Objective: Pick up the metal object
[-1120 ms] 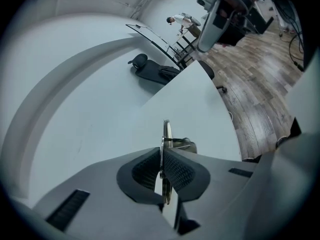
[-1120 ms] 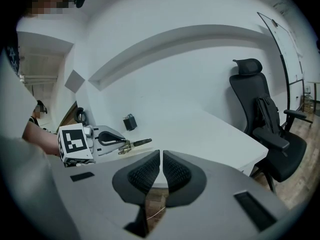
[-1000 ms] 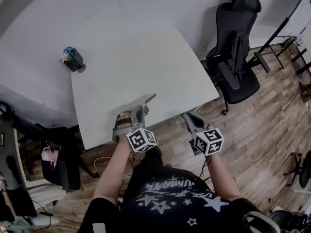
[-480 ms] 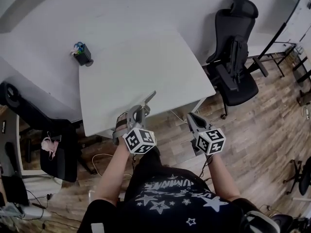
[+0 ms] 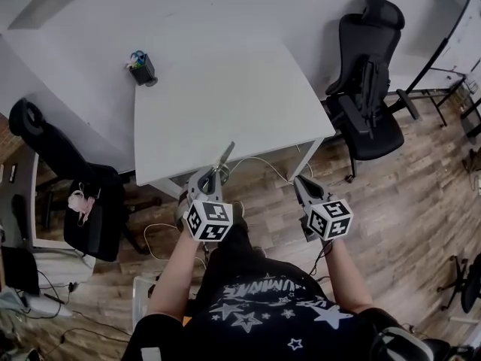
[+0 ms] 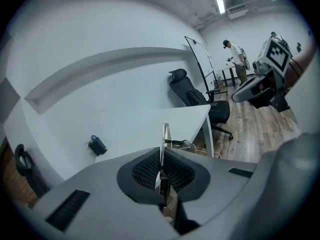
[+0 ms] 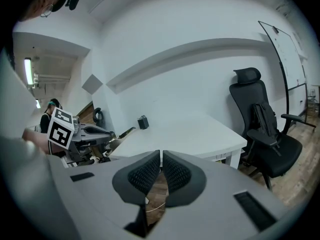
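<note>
The left gripper (image 5: 213, 175) is clamped on the metal strip (image 5: 226, 155), whose tip points to 12 o'clock at the near edge of the table (image 5: 225, 81). The right gripper (image 5: 300, 182) is closed and empty over open floor (image 5: 278, 194), with the chair (image 5: 367, 89) at 2 o'clock.

Left gripper (image 5: 214, 173) and right gripper (image 5: 301, 183) are held out in front, side by side. The left one pinches a thin metal strip (image 5: 226, 153). The right one's jaws are together, holding nothing
</note>
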Available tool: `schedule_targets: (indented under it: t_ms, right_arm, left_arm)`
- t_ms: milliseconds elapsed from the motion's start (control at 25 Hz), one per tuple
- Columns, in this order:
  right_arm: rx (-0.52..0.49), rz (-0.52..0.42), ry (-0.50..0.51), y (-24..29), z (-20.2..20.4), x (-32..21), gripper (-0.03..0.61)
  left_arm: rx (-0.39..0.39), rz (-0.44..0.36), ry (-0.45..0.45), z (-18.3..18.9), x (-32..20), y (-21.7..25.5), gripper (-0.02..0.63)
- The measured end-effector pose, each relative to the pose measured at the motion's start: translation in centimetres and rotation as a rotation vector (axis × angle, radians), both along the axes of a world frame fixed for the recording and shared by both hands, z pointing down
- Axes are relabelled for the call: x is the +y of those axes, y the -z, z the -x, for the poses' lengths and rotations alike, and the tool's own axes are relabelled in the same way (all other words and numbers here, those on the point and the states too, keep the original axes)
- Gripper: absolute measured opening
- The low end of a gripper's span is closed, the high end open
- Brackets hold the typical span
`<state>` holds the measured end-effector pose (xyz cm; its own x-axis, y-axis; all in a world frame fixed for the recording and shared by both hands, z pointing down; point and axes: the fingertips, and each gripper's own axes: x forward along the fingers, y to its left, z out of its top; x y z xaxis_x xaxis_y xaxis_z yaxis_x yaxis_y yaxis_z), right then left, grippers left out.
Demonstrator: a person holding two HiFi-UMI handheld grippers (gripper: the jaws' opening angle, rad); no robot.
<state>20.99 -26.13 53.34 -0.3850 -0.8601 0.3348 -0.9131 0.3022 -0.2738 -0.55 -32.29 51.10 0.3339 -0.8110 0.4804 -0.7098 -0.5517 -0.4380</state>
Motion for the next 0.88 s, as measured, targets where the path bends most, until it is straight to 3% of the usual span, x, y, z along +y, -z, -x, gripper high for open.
schedule_targets:
  t_ms: [200, 680, 880]
  right_arm:
    - [0.012, 0.003, 0.034, -0.3, 1.0, 1.9, 0.051]
    - [0.018, 0.011, 0.058, -0.8, 3.2, 4.2, 0.051]
    - [0.032, 0.014, 0.053, -0.6, 6.1, 6.7, 0.051]
  left_arm:
    - [0.128, 0.070, 0.065, 1.5, 2.9, -0.2, 0.029]
    - [0.230, 0.152, 0.112, 4.1, 6.7, -1.6, 0.029]
    - [0.260, 0.160, 0.108, 6.7, 9.3, -1.5, 0.029]
